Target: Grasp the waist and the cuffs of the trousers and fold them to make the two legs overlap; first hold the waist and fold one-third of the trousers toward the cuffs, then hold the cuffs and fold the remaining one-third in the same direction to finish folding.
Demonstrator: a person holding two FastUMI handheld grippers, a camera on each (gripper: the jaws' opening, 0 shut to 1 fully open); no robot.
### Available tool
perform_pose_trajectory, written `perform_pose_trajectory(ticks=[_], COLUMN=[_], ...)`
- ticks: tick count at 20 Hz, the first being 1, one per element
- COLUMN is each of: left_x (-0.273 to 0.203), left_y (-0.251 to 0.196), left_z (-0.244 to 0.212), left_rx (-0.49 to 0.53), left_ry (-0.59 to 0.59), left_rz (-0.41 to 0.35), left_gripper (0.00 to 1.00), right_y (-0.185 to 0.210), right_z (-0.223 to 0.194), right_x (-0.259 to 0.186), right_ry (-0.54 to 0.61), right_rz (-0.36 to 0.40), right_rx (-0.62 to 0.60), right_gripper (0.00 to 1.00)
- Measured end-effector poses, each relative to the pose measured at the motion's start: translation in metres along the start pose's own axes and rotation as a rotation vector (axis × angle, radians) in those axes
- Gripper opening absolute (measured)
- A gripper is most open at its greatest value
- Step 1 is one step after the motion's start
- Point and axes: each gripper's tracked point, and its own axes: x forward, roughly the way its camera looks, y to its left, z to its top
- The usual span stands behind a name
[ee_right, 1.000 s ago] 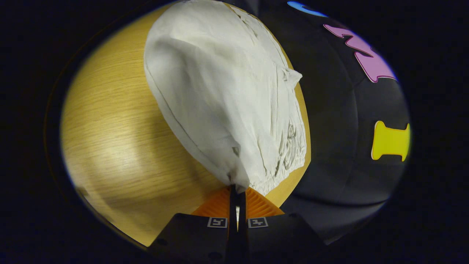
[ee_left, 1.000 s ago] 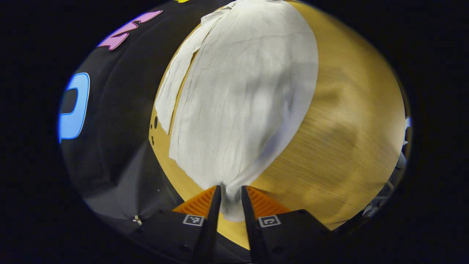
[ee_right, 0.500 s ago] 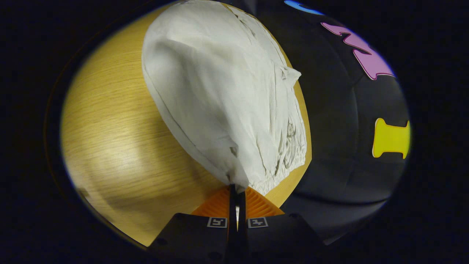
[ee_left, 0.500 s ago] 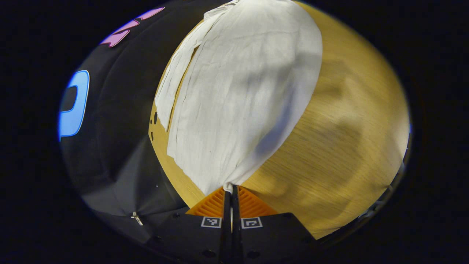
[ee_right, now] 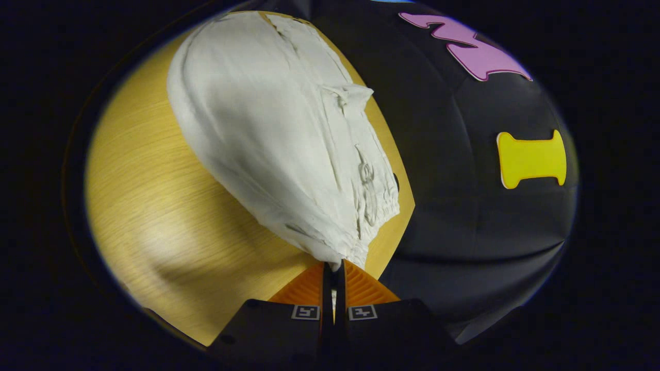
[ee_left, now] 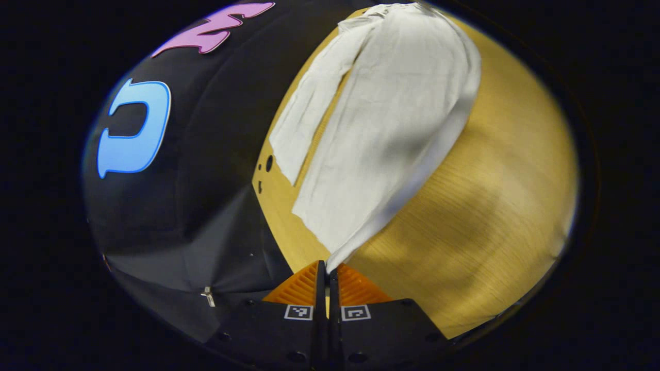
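Crinkled white trousers (ee_left: 392, 129) pinched by both claws over grained wooden table (ee_left: 490, 216).

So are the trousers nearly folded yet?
Not nearly. Both grips look made: the left tongs pinch a cuff corner of the trousers, and the right tongs pinch the gathered waist. In hand: lifting that leg edge off the table to lay it over the other leg, which lies apart. Left: both one-third folds.

Wooden table (ee_left: 490, 206), light grain, w/ small dark holes (ee_left: 268, 164) near its edge. Black cloth wall (ee_right: 464, 206) behind; small metal clip (ee_left: 208, 296) on cloth.
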Motion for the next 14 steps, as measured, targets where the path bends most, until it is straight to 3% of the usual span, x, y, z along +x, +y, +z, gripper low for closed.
perform_pose_trajectory(ticks=[6,9,14], left_x=[0.008,0.016,0.042], left_y=[0.057,0.101,0.161], left_z=[0.037,0.063,0.1], left_rx=[0.013,-0.001,-0.102], left_ry=[-0.058,-0.102,-0.14], left_rz=[0.082,0.178,0.256], left_gripper=[0.06,0.05,0.06], right_y=[-0.047,-0.073,-0.117], right_z=[0.023,0.035,0.064], right_x=[0.006,0.015,0.04], right_ry=[-0.01,-0.02,-0.05], right_rz=[-0.104,-0.133,-0.209], right_rx=[0.245,0.408,0.496], right_gripper=[0.05,0.05,0.05])
